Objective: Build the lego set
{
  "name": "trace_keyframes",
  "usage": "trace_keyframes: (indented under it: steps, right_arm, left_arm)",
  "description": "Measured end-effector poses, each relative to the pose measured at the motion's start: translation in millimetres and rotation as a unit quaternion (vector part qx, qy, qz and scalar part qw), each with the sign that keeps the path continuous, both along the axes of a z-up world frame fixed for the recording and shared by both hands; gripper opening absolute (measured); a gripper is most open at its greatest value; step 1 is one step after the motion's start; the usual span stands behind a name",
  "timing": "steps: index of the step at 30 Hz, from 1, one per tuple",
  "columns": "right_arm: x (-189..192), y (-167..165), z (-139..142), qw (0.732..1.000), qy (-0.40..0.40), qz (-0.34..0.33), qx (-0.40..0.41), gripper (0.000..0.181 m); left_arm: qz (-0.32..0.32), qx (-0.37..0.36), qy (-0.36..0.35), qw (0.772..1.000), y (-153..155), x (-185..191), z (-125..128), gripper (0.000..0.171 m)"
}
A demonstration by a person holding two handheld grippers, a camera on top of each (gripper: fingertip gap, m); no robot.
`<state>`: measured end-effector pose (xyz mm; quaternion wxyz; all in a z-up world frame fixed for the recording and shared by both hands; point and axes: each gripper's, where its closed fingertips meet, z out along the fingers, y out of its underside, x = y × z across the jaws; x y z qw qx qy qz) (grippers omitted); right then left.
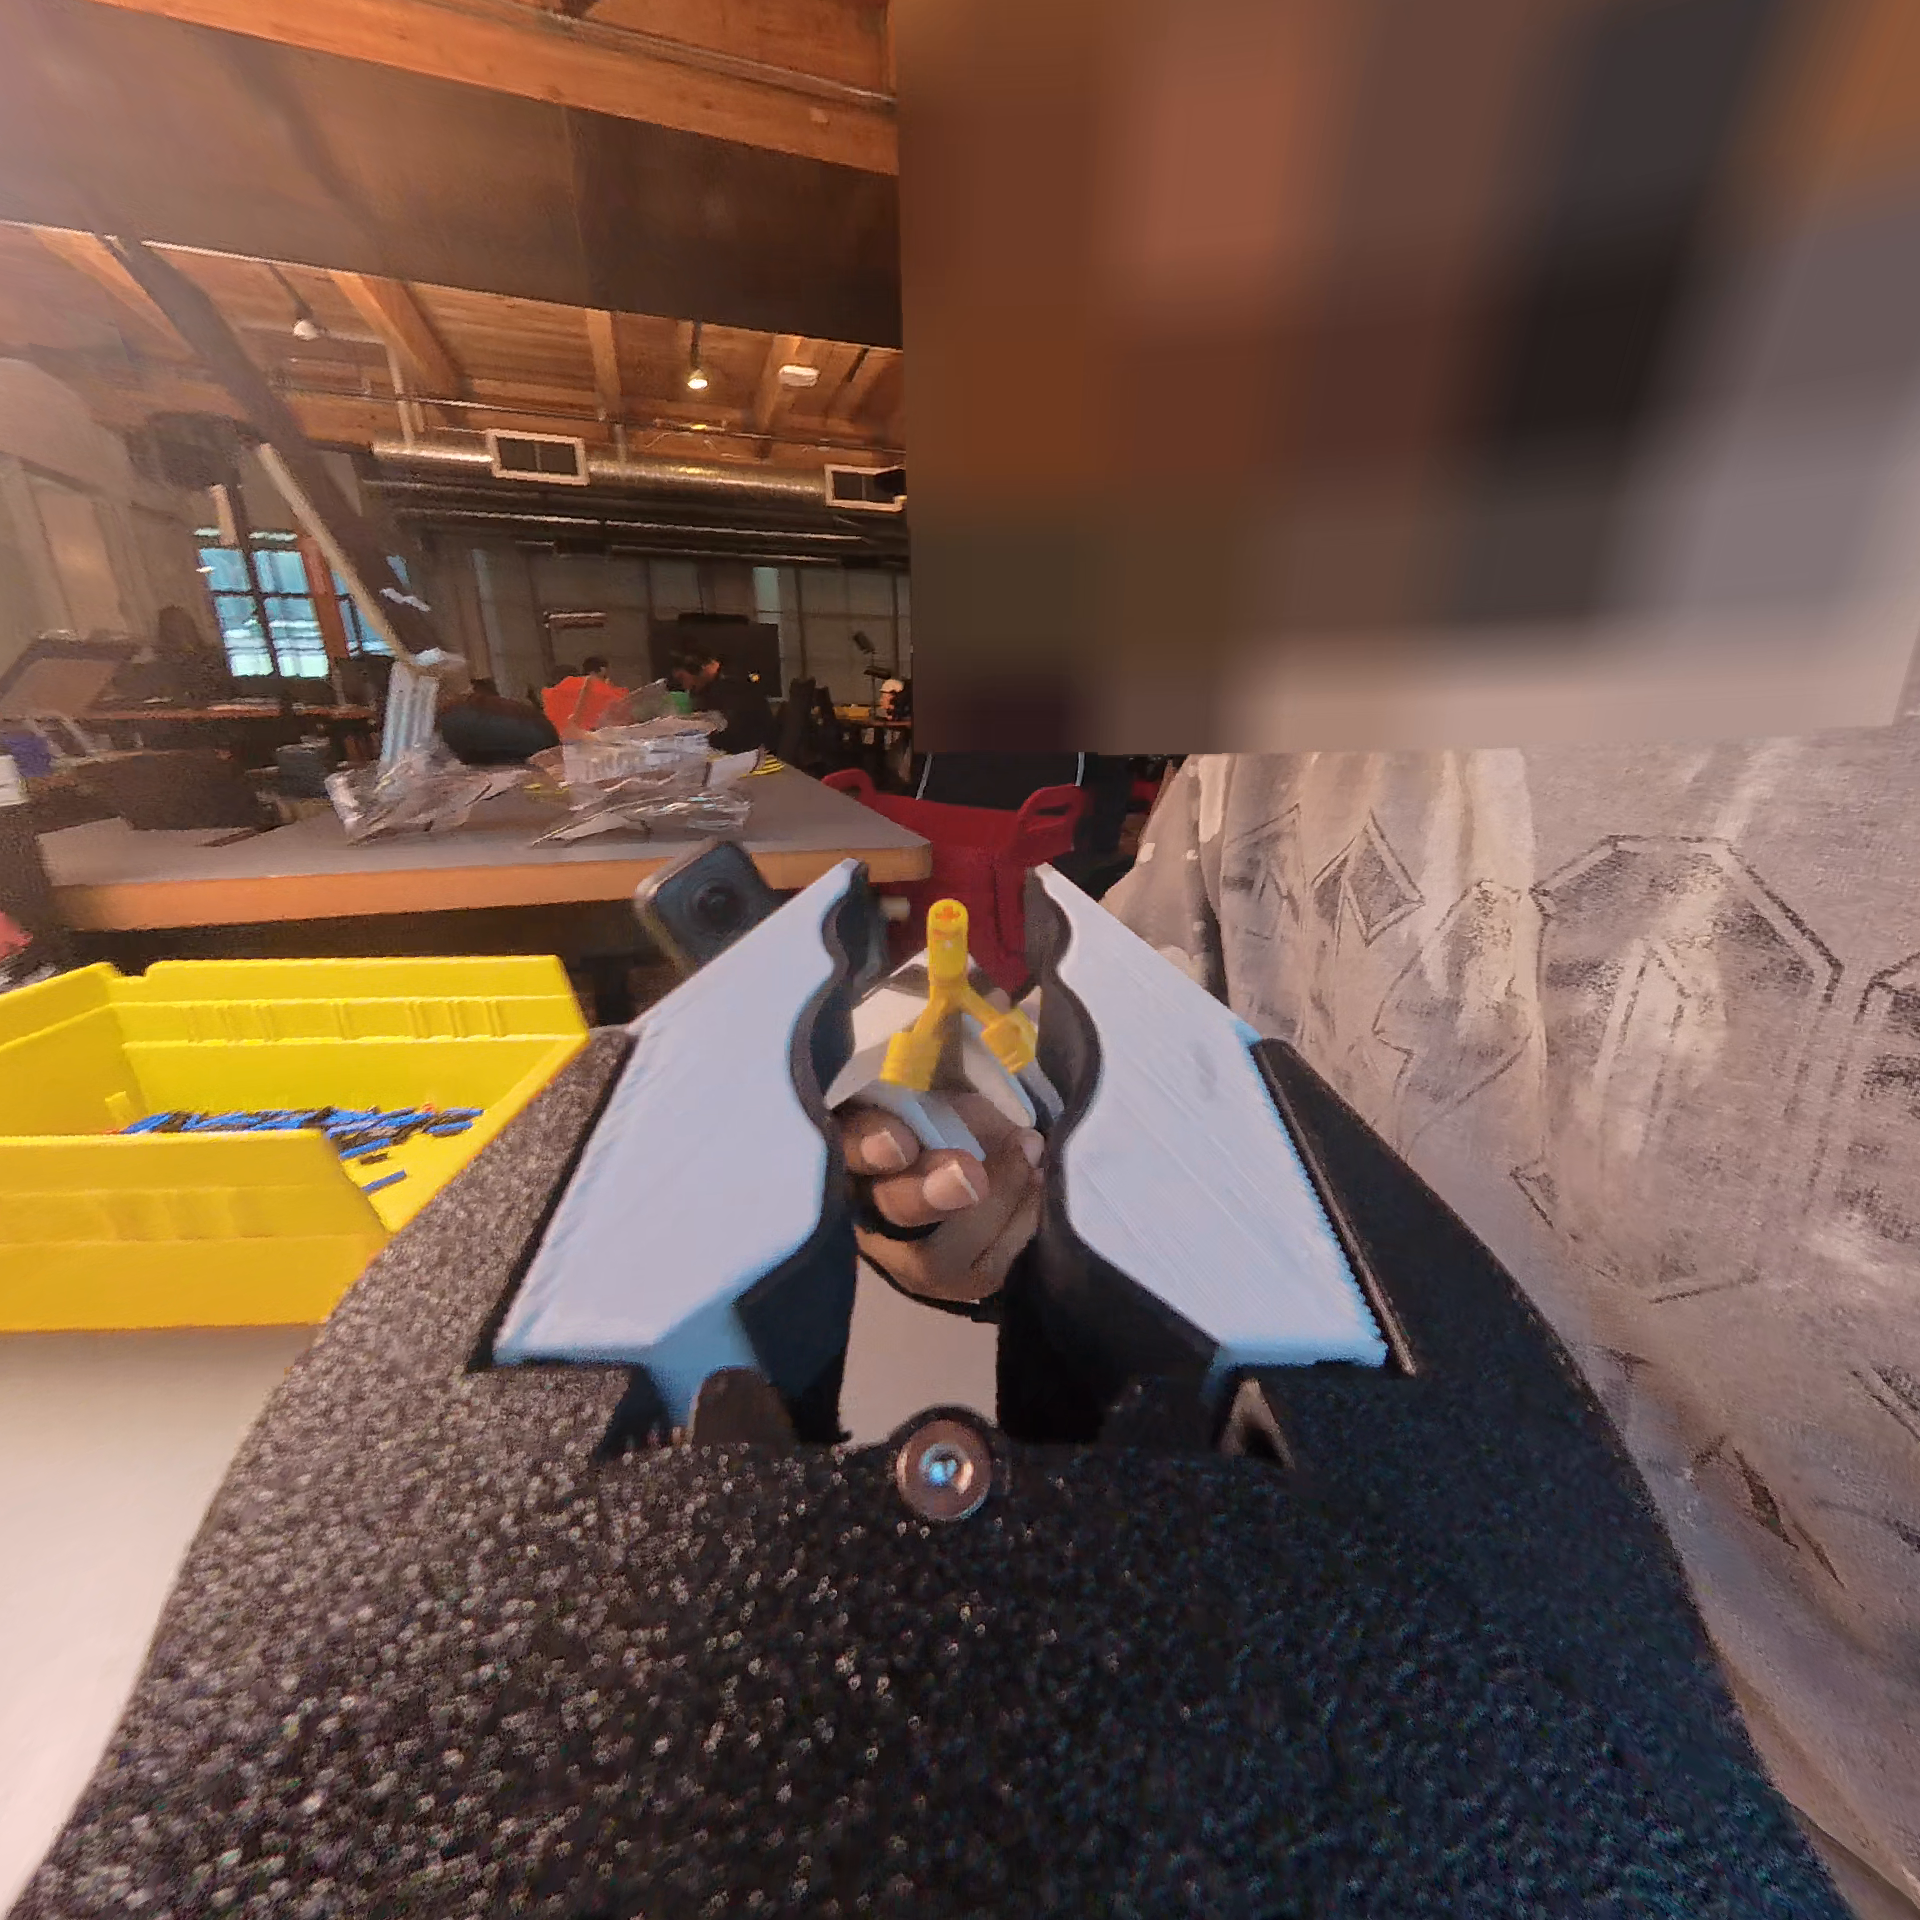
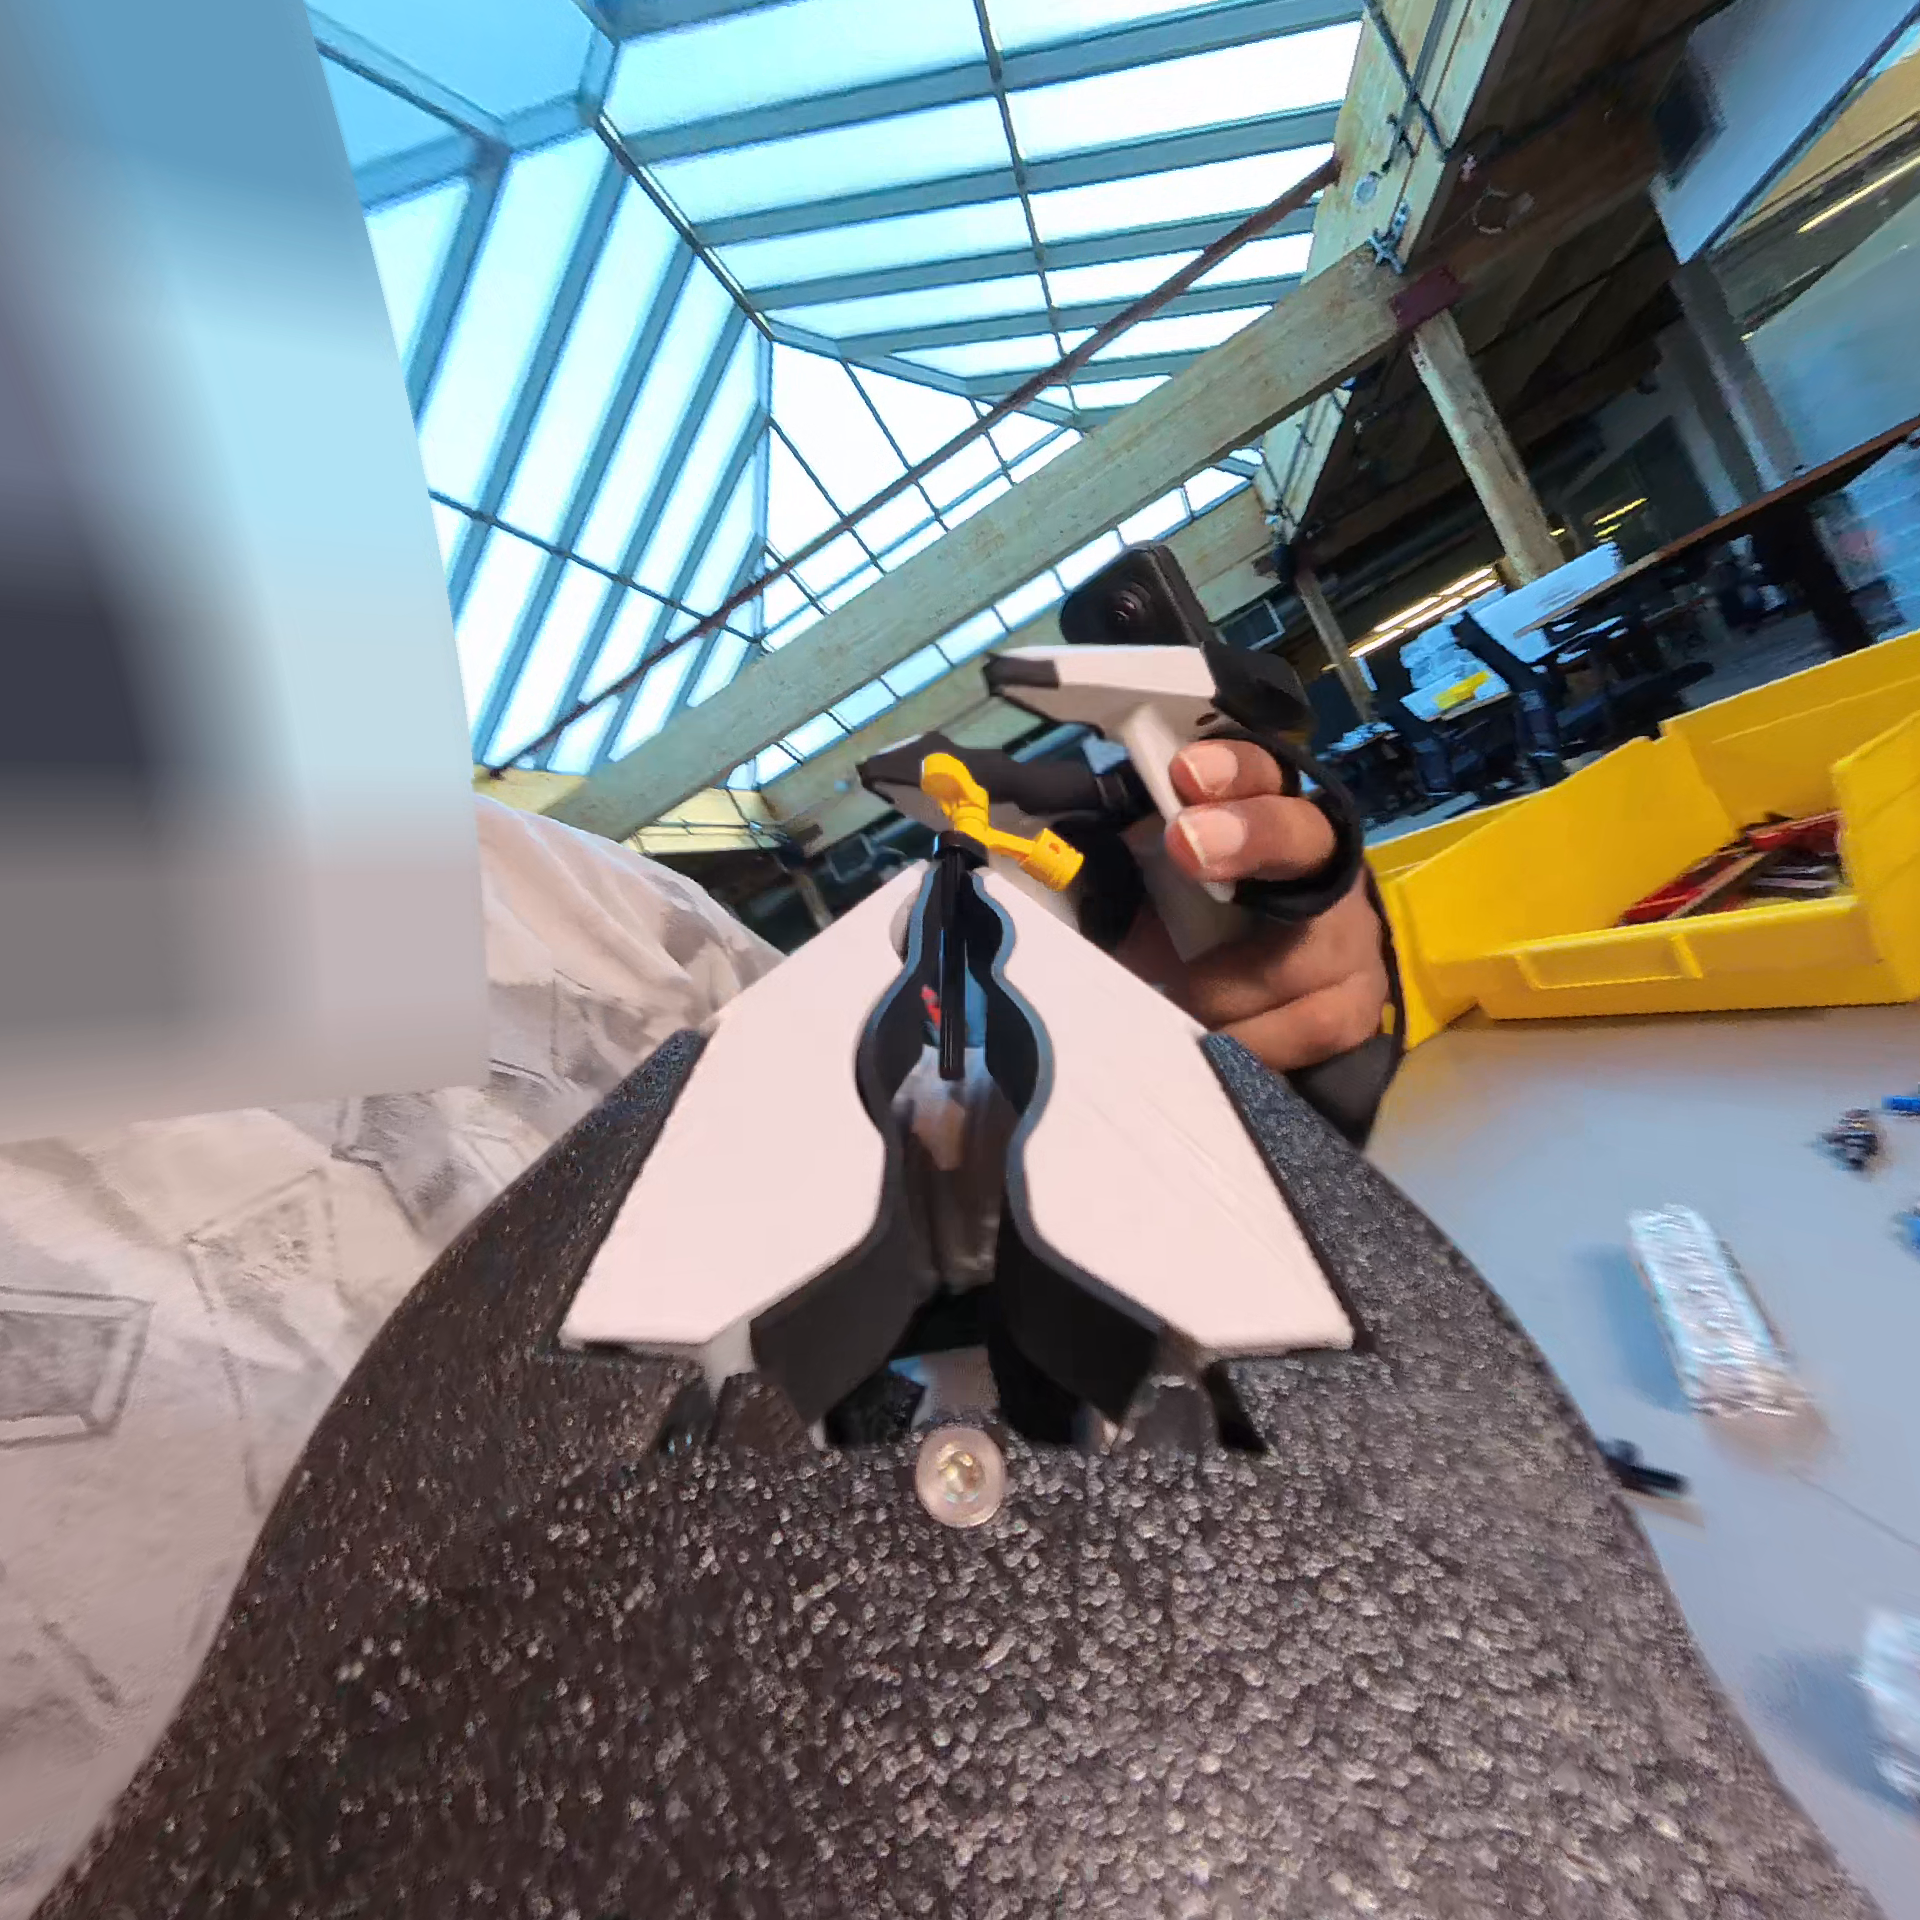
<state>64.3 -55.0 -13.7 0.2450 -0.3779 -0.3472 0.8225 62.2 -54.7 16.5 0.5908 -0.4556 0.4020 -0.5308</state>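
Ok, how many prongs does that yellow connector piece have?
3. On the yellow connector, in the left wrist view: upper prong points up, left prong slants down-left, right prong down-right. A rear one could be hidden.

Light: bright daylight via glazed blue-white skylight roof [image 2: 831, 208] | dim timber ceiling [image 1: 468, 343] | Distortion: fisheye edges | Blur: motion smear on grey desk [image 2: 1558, 1195]
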Motion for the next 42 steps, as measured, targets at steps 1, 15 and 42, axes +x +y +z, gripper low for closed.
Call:
trace_keyframes:
  steps: [1, 15, 42]
  right_arm:
    - [-1, 3, -3, 0.999, -0.007, -0.021, 0.024, 0.002]
    - [-10, 22, -29, 0.813, -0.040, -0.334, 0.475, 0.003]
    - [-11, 3, -29, 0.783, -0.025, -0.330, 0.527, 0.003]
  left_arm:
    - [0.024, -0.007, 0.009, 1.000, 5, -5, 0, 0.034]
    - [0.275, -0.031, 0.172, 0.945, 14, -20, -45, 0.025]
    - [0.287, 0.009, 0.239, 0.928, -1, -12, -51, 0.011]
